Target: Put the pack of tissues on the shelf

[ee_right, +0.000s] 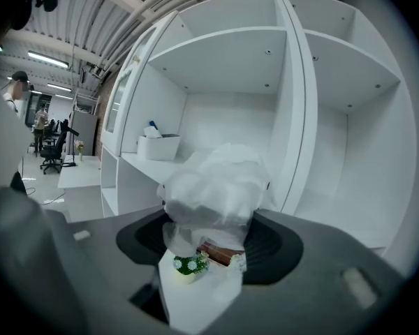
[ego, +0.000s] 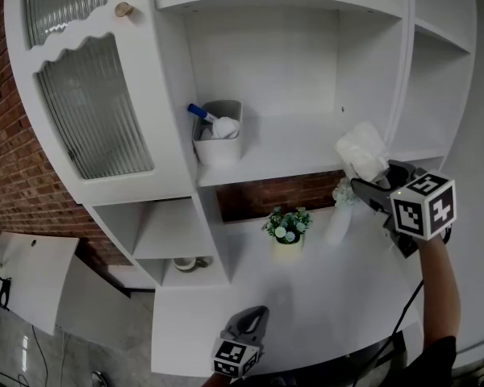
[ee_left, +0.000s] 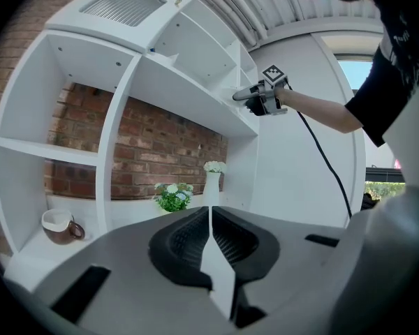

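Left gripper [ego: 256,314], grey plastic with a marker cube, sits lowest and closest in the head view, over the white counter [ego: 306,297]. Jaws are fully together, nothing between them; its own view shows only a thin seam. Idle, pointing approx. level at the unit.

Right gripper [ego: 356,181], same type, is up at the front right corner of the white-painted open shelf [ego: 290,147]. Jaws stand part-open and clamp the white, soft, film-wrapped pack of tissues [ego: 361,149]; right gripper view confirms the pack bulging out between both pads.

Key relation: the pack projects straight ahead of the jaws, long axis approx. in line with the gripper, leading end towards the shelf interior. In the left gripper view the gripper hangs level with the shelf's front lip, just outside it. The pack is airborne, not yet resting on the board.

Right arm is stretched well forward, forearm bare, wrist approx. level. Left hand is far below and plays no part.

Judgement: carry phase nearly done; remaining move is a short push inward, lower, then release. Bare board lies ahead; the white tub with a blue-handled brush [ego: 218,139] stands well to the left, no conflict. Risk: soft pack may snag on the upright at the right.
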`<state>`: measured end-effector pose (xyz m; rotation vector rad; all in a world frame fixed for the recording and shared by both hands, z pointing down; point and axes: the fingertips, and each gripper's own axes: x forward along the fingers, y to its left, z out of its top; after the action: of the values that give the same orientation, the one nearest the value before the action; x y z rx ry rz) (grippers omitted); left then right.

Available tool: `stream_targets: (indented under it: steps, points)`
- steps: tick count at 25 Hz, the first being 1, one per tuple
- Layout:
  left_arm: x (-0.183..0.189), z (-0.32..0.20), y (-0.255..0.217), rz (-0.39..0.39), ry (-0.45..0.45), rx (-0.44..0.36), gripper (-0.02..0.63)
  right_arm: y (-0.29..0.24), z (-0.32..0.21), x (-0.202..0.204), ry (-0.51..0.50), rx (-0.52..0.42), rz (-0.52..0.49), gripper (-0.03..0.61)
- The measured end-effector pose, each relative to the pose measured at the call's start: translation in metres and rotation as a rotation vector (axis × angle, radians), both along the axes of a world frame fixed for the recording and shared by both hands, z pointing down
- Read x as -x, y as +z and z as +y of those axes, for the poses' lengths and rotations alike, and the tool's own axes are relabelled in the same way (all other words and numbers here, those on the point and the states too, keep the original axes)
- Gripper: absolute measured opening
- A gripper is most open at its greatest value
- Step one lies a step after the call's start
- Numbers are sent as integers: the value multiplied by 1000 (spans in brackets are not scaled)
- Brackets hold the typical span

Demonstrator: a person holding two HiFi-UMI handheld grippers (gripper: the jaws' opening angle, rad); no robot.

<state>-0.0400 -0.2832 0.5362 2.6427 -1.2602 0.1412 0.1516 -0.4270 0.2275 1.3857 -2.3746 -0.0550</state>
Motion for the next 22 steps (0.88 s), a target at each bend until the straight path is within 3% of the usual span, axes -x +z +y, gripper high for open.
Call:
stream_targets:
  steps: [10,22]
  points:
    - [19,-5,9,-12,-56,18,18,-12,-27,7,11,8,0,287]
    - [38,-14,13,-31,-115,58,18,-14,-53,20,2,107,-27,296]
